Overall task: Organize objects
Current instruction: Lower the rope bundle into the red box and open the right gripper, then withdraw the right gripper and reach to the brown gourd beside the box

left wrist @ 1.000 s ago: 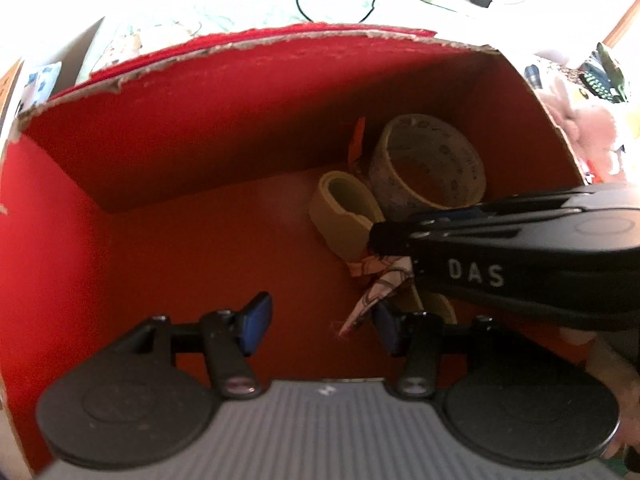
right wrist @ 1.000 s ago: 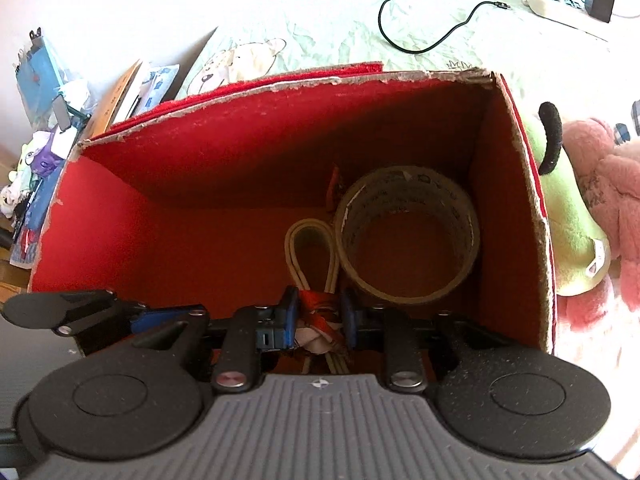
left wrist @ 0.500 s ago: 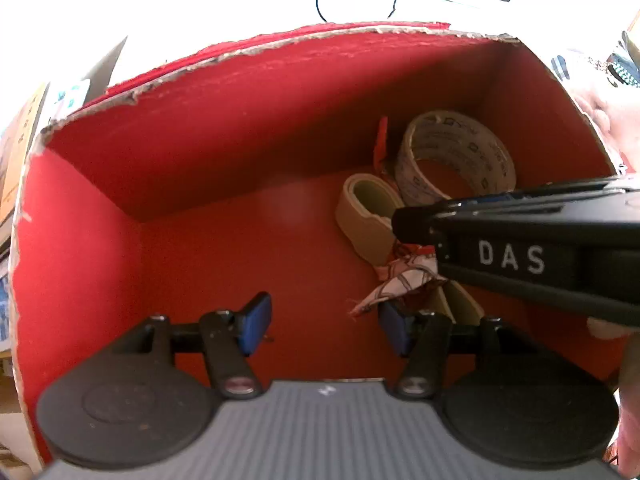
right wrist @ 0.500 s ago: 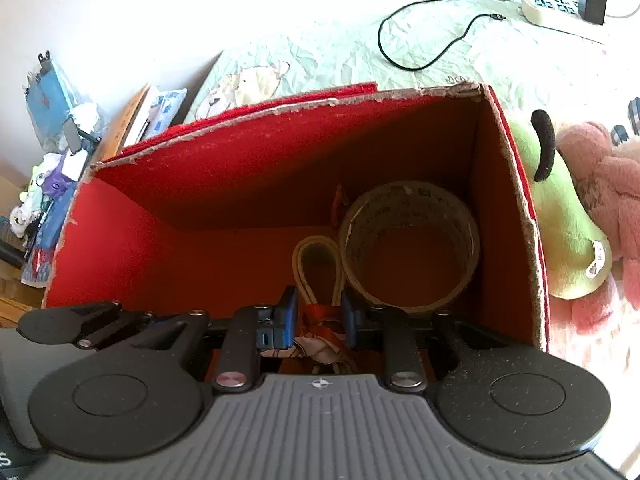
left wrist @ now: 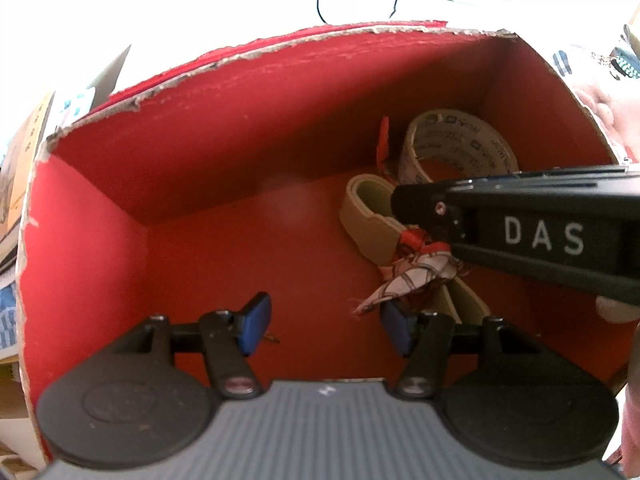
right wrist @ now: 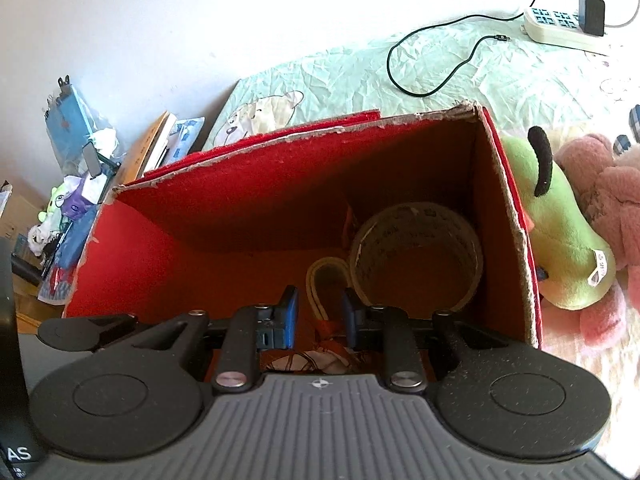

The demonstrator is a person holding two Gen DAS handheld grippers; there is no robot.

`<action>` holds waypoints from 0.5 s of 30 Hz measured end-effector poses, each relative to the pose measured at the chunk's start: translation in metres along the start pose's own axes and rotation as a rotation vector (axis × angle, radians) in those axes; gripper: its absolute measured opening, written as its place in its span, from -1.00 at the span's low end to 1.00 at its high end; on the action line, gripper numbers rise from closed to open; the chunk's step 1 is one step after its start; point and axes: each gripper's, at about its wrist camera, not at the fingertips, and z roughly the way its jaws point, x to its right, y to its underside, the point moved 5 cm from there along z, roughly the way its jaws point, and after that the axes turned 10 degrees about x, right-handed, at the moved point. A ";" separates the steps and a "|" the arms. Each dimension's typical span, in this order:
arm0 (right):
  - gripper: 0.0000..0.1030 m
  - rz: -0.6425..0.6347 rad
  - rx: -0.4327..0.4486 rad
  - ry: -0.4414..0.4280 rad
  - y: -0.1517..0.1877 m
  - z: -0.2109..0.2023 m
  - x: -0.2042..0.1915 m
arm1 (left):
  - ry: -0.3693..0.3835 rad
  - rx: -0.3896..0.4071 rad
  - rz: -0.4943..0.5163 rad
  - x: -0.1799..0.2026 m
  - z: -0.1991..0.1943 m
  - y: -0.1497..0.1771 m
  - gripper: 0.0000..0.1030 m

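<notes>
A red cardboard box [left wrist: 248,128] holds a big tape roll [left wrist: 460,148] in its far right corner. Beside the roll lies a beige band [left wrist: 364,216] tied with a red-and-white patterned cloth [left wrist: 412,276]. My right gripper [right wrist: 320,316] reaches in from the right, its black body [left wrist: 540,236] crossing the left wrist view. It is shut on the cloth [right wrist: 326,326], which shows low between its blue pads. My left gripper [left wrist: 326,320] hangs over the box floor. Its jaws are opening with nothing between them, and the cloth's loose tip ends just by its right finger [left wrist: 396,328].
The box stands on a pale green cover [right wrist: 460,76]. A green plush toy [right wrist: 560,248] and a pink one [right wrist: 612,216] press against its right wall. A power strip [right wrist: 560,28] and a black cable [right wrist: 440,64] lie behind, and books and clutter [right wrist: 80,184] sit at the left.
The left jaws have spread wider. The right gripper has drawn back and up, so the cloth now sits lower between its fingers and more of the bed shows beyond the box.
</notes>
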 end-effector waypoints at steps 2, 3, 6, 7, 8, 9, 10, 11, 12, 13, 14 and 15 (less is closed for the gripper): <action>-0.54 -0.003 0.015 0.000 0.000 -0.003 0.000 | -0.002 0.005 0.003 0.000 -0.001 0.000 0.19; -0.54 -0.006 0.020 -0.001 0.000 -0.003 -0.001 | -0.005 0.009 0.005 0.000 -0.002 0.000 0.17; -0.57 -0.006 0.027 0.007 0.001 -0.005 -0.001 | -0.012 0.020 0.009 0.000 -0.003 0.000 0.15; -0.57 -0.006 0.029 0.008 0.000 -0.005 -0.001 | -0.011 0.024 0.007 0.000 -0.004 -0.001 0.13; -0.57 -0.005 0.036 0.007 0.000 -0.006 -0.001 | -0.005 0.031 0.006 0.000 -0.005 -0.001 0.12; -0.57 -0.004 0.047 0.012 -0.001 -0.008 -0.002 | -0.003 0.039 0.006 0.000 -0.007 -0.002 0.12; -0.55 -0.006 0.059 0.020 -0.001 -0.010 -0.002 | -0.004 0.048 0.008 0.000 -0.010 -0.002 0.13; -0.55 -0.010 0.078 0.031 -0.001 -0.014 -0.003 | -0.005 0.059 0.013 0.000 -0.013 -0.003 0.13; -0.55 -0.011 0.095 0.034 -0.001 -0.017 -0.004 | -0.003 0.082 0.019 0.001 -0.018 -0.005 0.13; -0.54 -0.004 0.112 0.030 -0.001 -0.022 -0.004 | 0.003 0.103 0.025 0.001 -0.024 -0.006 0.13; -0.54 0.015 0.126 0.020 -0.001 -0.028 -0.003 | 0.007 0.123 0.031 0.002 -0.030 -0.007 0.14; -0.54 0.036 0.138 0.008 -0.003 -0.033 -0.002 | 0.009 0.147 0.040 0.004 -0.037 -0.008 0.14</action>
